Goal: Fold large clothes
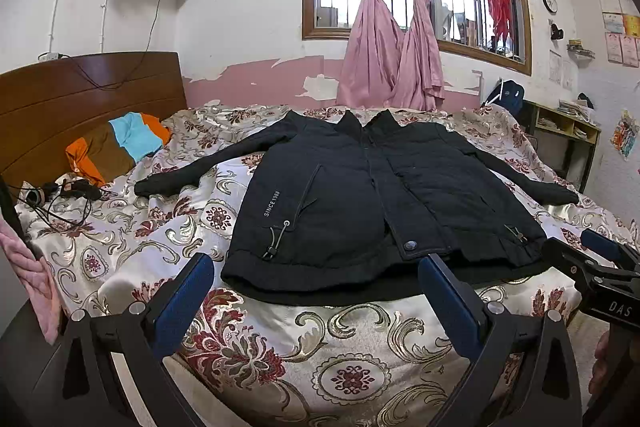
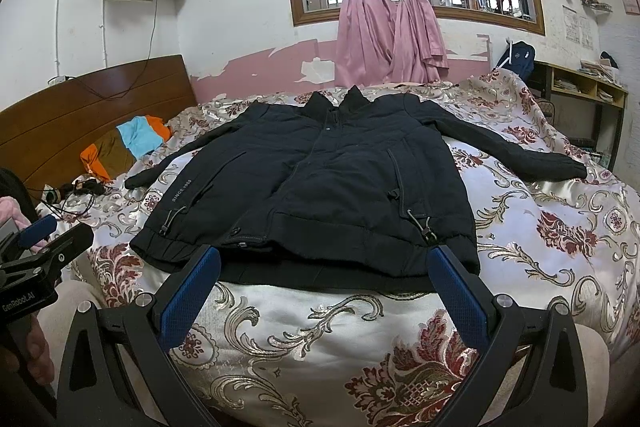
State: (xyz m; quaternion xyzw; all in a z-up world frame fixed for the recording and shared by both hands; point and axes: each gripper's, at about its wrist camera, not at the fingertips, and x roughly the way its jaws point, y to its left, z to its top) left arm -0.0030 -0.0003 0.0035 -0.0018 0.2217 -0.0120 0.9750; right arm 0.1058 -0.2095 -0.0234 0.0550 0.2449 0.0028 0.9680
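Jacket (image 1: 372, 195), black and padded, lies front-up and spread flat on the floral bedspread (image 1: 340, 355) of a bed. Its collar points toward the window wall and its hem toward the cameras, so its long axis runs from the near bed edge to the far side. Both sleeves stretch outward, 1 toward the wooden headboard (image 1: 80, 99) and 1 toward the shelf side. "SINCE 1968" is printed beside the pocket on the headboard side.

The left gripper (image 1: 316, 291) hovers at the near edge of the bed, its 2 blue-padded fingers (image 1: 180, 303) spread wide and holding nothing; the tips sit just short of the hem without visibly touching it. The right gripper (image 2: 324, 283) is likewise spread wide and empty, its tips flanking the hem's middle stretch, close above the bedspread. Each gripper appears at the edge of the other's view, side by side.

An orange, brown and blue garment (image 1: 120, 147) lies by the headboard, well apart from the jacket.
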